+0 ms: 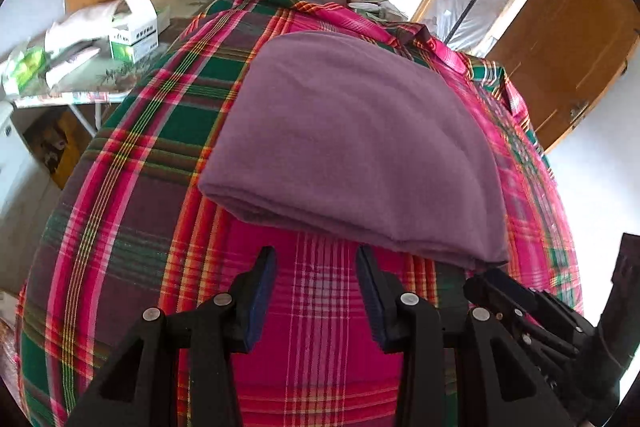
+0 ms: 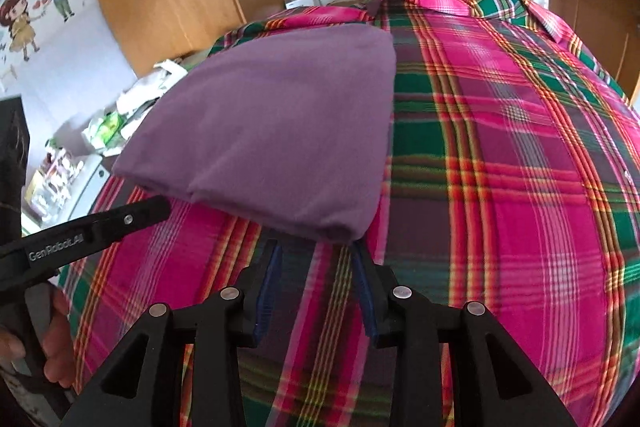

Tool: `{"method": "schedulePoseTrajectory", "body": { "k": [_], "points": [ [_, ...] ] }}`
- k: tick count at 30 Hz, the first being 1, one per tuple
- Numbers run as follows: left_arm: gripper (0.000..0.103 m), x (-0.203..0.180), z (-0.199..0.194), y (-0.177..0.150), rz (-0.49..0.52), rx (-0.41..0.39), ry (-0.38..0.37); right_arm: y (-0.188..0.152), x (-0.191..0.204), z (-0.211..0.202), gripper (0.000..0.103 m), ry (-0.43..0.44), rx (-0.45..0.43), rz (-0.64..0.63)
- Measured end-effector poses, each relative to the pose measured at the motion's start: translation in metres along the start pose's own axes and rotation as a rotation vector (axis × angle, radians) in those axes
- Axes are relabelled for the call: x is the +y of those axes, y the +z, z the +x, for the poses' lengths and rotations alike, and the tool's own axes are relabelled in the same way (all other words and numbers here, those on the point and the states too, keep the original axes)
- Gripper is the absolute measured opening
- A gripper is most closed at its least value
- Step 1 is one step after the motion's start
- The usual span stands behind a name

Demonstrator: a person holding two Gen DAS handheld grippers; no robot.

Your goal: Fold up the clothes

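On plaid cloth (image 1: 132, 211), folded purple garment (image 1: 352, 147), both grippers' jaws apart, open carton (image 1: 134, 27) beyond, contents unclear.

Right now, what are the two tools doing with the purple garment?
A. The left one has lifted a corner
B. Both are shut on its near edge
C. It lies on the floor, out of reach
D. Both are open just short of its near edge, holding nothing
D: the left tool and the right tool both stand open and empty before the near edge of the folded purple garment, which lies flat on the plaid cloth.
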State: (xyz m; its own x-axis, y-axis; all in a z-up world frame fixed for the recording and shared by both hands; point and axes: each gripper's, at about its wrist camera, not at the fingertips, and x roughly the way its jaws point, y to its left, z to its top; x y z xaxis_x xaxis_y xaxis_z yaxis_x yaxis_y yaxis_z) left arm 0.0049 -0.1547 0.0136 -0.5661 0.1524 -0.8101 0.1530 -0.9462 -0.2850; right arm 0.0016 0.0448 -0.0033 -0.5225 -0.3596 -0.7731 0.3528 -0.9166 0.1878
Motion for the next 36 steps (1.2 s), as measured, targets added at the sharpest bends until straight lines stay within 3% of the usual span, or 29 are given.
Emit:
{"method": "schedulePoseTrajectory", "body": {
  "k": [11, 25, 26, 28, 36],
  "points": [
    [0.041, -0.008, 0.003, -0.007, 0.030, -0.041, 0.067, -0.012, 0.031, -0.002, 0.037, -0.068, -0.010, -0.084],
    [0.041, -0.013, 0.008, -0.008, 0.073, -0.113, 0.114, -0.002, 0.045, 0.011, 0.038, -0.186, -0.033, -0.091],
    [0.041, -0.014, 0.008, -0.009, 0.079, -0.120, 0.118, -0.003, 0.046, 0.011, 0.039, -0.190, -0.033, -0.091],
    [0.041, -0.014, 0.008, -0.009, 0.085, -0.129, 0.122, -0.001, 0.044, 0.012, 0.059, -0.234, -0.031, -0.078],
    [0.041, -0.017, 0.010, -0.009, 0.101, -0.132, 0.146, -0.001, 0.040, 0.012, 0.064, -0.231, -0.026, -0.041]
  ]
}}
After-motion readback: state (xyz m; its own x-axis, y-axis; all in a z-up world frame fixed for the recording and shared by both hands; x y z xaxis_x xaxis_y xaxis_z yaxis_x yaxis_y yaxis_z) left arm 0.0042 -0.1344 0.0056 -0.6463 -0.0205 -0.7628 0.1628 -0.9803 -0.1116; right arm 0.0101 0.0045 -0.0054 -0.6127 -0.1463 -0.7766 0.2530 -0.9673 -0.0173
